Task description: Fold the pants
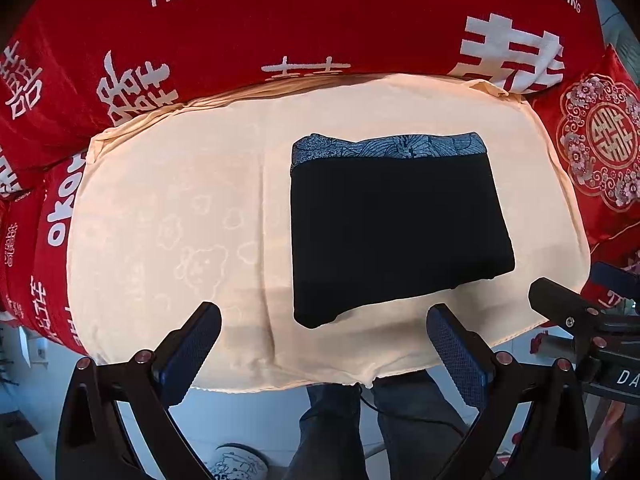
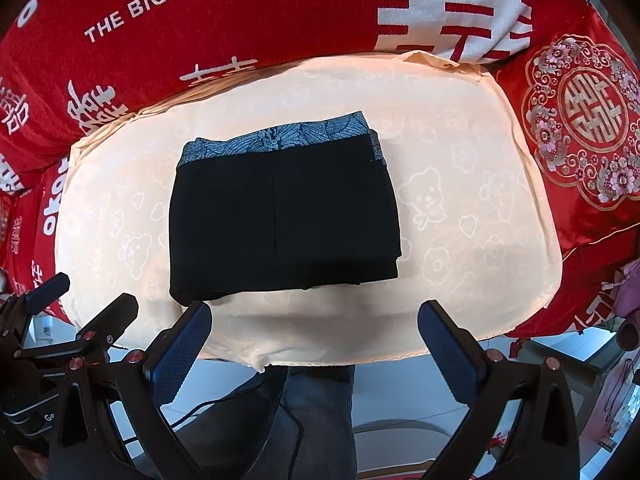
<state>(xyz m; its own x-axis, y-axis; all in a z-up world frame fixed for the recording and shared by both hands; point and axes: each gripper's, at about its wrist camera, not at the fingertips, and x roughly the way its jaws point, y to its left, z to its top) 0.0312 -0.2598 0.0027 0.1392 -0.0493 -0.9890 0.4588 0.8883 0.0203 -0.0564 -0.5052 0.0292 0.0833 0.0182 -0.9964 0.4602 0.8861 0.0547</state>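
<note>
Pants (image 2: 280, 216) folded neat, mid cream cloth (image 2: 460, 300). Left gripper (image 1: 324, 344) & right gripper (image 2: 314, 340) both spread wide, holding nothing, hovering near edge. Risk: a finger snags it, fold undone.

Printed in white on red blanket (image 1: 280, 28): "THE BIGDAY", part of "HAPPY WEDDING", double-happiness characters. Same character on red embroidered cushion (image 2: 580, 120). On right claw body (image 1: 616, 364): "DA".

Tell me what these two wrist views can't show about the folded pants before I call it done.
- Underside and inner layers of the pants: covered by the top black layer, both views.
- Black fabric's creases: too dark to read in the left wrist view.
- Cream cloth near edge: partly blocked by the open right gripper and left gripper.
</note>
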